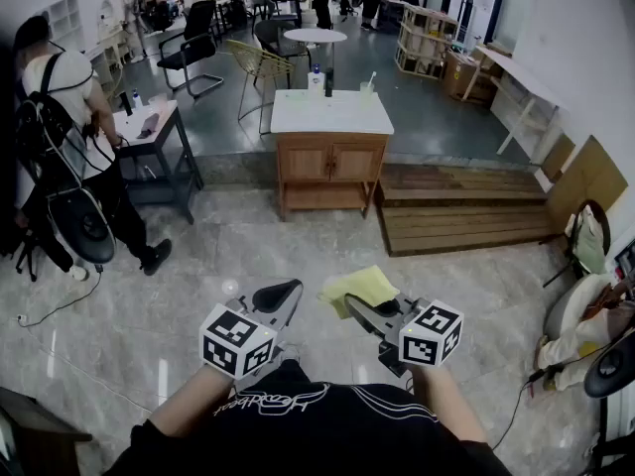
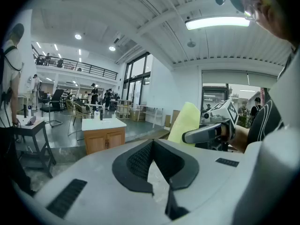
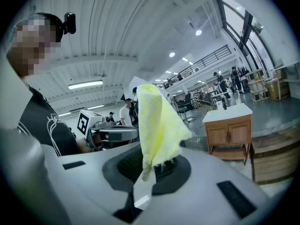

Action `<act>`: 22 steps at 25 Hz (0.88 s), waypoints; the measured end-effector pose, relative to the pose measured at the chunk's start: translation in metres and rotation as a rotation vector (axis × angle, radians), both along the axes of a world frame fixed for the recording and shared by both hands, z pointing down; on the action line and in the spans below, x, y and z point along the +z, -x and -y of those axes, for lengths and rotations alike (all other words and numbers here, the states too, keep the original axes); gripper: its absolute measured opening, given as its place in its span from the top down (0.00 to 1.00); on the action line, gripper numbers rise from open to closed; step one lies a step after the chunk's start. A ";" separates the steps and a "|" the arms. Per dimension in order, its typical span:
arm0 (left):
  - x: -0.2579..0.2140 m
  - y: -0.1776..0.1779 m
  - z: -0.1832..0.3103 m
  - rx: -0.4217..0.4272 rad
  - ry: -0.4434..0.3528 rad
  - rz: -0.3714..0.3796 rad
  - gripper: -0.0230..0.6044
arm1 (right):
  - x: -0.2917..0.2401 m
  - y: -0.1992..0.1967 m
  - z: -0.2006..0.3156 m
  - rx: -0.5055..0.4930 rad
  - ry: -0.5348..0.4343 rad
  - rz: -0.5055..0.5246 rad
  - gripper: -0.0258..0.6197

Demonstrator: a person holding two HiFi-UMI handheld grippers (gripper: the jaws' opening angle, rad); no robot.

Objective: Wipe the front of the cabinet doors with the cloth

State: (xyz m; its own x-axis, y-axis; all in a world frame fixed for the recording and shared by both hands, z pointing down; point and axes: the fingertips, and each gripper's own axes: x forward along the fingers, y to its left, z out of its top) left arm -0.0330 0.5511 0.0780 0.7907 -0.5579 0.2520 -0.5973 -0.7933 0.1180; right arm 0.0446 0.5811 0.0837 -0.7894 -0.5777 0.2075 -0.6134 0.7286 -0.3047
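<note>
Near us, our right claw [image 3: 157, 167] grips the yellow cloth [image 3: 157, 118] by one edge; it looks soft, light and floppy. Our left claw [image 2: 152, 146] is closed and empty. The cabinet [image 1: 330, 163] stands far off.

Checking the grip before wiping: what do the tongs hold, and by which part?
Right tongs pinch the yellow cloth near one edge; left tongs are shut on nothing.

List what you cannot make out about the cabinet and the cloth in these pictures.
1. Cabinet doors: head view, too small to show any dirt.
2. Items on its top: head view, too small to identify.
3. Cloth: right gripper view, lower edge hidden between the right gripper's jaws.
</note>
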 end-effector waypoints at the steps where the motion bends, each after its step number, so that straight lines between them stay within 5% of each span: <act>1: 0.000 0.001 0.003 -0.001 0.000 0.000 0.95 | 0.000 0.001 0.003 0.000 -0.002 -0.001 0.90; 12: 0.019 -0.001 0.054 0.025 0.056 0.007 0.95 | 0.015 0.004 0.053 0.017 0.040 0.009 0.90; 22: 0.049 0.013 0.156 0.029 0.137 0.024 0.95 | 0.050 0.017 0.154 0.044 0.110 0.007 0.90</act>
State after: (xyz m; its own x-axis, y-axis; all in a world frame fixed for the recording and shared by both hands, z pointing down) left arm -0.0457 0.3951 0.1270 0.7988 -0.4941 0.3432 -0.5785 -0.7874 0.2129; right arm 0.0275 0.4273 0.1340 -0.7656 -0.5855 0.2664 -0.6414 0.6630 -0.3860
